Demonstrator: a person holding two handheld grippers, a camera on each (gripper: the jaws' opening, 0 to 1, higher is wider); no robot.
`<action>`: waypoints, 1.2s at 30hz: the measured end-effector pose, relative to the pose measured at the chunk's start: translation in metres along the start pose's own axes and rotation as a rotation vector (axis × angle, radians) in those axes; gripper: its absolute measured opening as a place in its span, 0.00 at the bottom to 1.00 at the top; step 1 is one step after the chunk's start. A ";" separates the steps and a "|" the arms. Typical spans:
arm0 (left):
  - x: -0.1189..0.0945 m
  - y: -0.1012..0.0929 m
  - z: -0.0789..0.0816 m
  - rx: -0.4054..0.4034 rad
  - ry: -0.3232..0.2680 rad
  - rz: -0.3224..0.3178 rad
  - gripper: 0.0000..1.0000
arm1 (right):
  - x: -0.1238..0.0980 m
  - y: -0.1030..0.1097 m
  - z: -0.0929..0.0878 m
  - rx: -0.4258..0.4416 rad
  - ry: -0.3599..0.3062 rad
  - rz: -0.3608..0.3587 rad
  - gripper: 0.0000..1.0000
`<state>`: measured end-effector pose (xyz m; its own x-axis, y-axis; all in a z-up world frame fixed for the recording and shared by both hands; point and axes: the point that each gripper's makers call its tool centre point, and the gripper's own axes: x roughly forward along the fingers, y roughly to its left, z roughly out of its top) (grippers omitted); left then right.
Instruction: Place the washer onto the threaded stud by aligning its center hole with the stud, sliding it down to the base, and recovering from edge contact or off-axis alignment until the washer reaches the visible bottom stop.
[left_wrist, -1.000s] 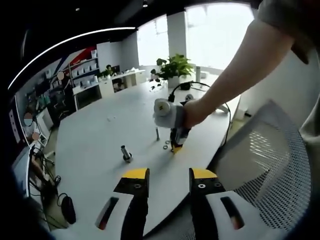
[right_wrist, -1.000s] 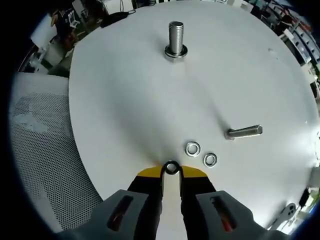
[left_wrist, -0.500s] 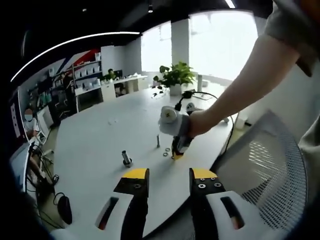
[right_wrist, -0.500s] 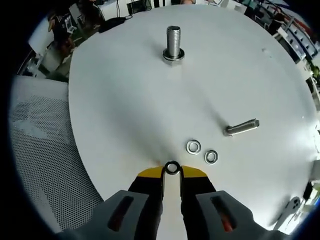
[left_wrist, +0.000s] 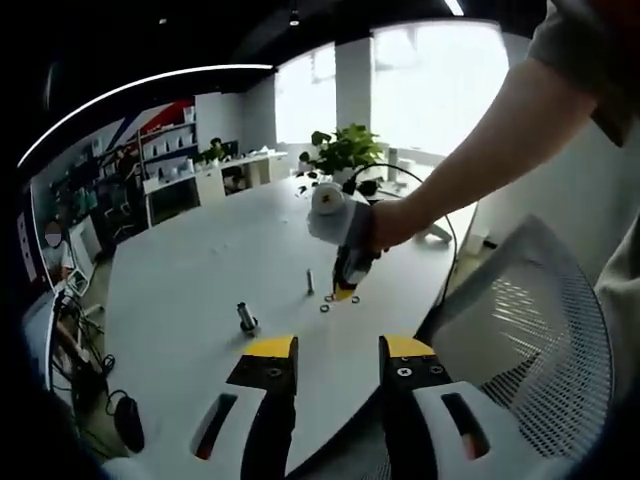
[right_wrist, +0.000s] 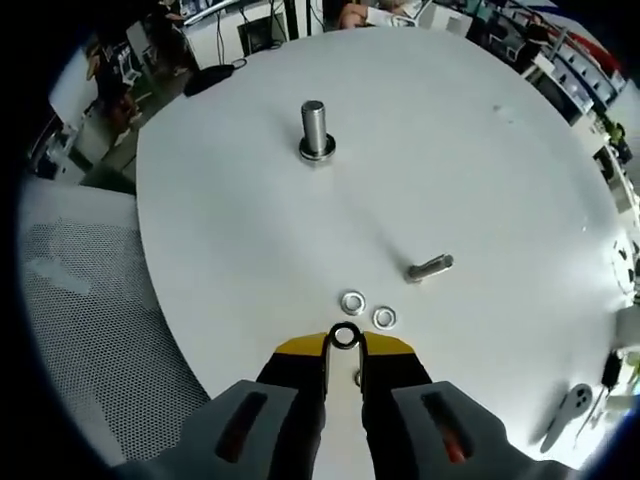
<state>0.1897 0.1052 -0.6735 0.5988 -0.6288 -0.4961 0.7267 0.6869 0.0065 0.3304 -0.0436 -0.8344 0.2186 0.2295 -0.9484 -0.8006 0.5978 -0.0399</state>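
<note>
A steel washer (right_wrist: 345, 336) is pinched edge-on between the yellow tips of my right gripper (right_wrist: 345, 344), held above the white table (right_wrist: 230, 250). The upright threaded stud (right_wrist: 314, 131) stands on its base well beyond, up and slightly left in the right gripper view. It also shows in the left gripper view as the stud (left_wrist: 244, 318) left of centre. Two loose washers (right_wrist: 367, 310) lie just past my right fingertips. My left gripper (left_wrist: 337, 350) hangs open near the table's edge with nothing in it. A hand holds the right gripper (left_wrist: 343, 292) over the table.
A loose bolt (right_wrist: 430, 268) lies on its side right of the washers. A mesh chair (left_wrist: 510, 340) stands at the table's edge. Cables and a plug lie at the lower right edge (right_wrist: 575, 405). A potted plant (left_wrist: 343, 152) and desks stand at the far end.
My right gripper has lifted away from the table with the washer still in it, so the stud, bolt and loose washers look smaller. The left gripper has barely moved.
</note>
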 end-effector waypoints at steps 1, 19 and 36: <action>-0.001 0.001 0.001 -0.001 -0.007 0.003 0.30 | -0.002 -0.003 0.001 -0.002 -0.001 -0.008 0.12; -0.001 0.002 -0.001 -0.006 0.003 0.003 0.30 | -0.016 -0.042 0.022 0.021 -0.032 -0.070 0.12; 0.001 0.003 -0.004 0.002 0.018 0.013 0.30 | -0.014 -0.056 0.051 -0.006 -0.068 -0.091 0.13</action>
<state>0.1907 0.1080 -0.6770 0.6020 -0.6129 -0.5119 0.7195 0.6944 0.0148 0.4003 -0.0413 -0.8028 0.3279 0.2260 -0.9173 -0.7788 0.6142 -0.1271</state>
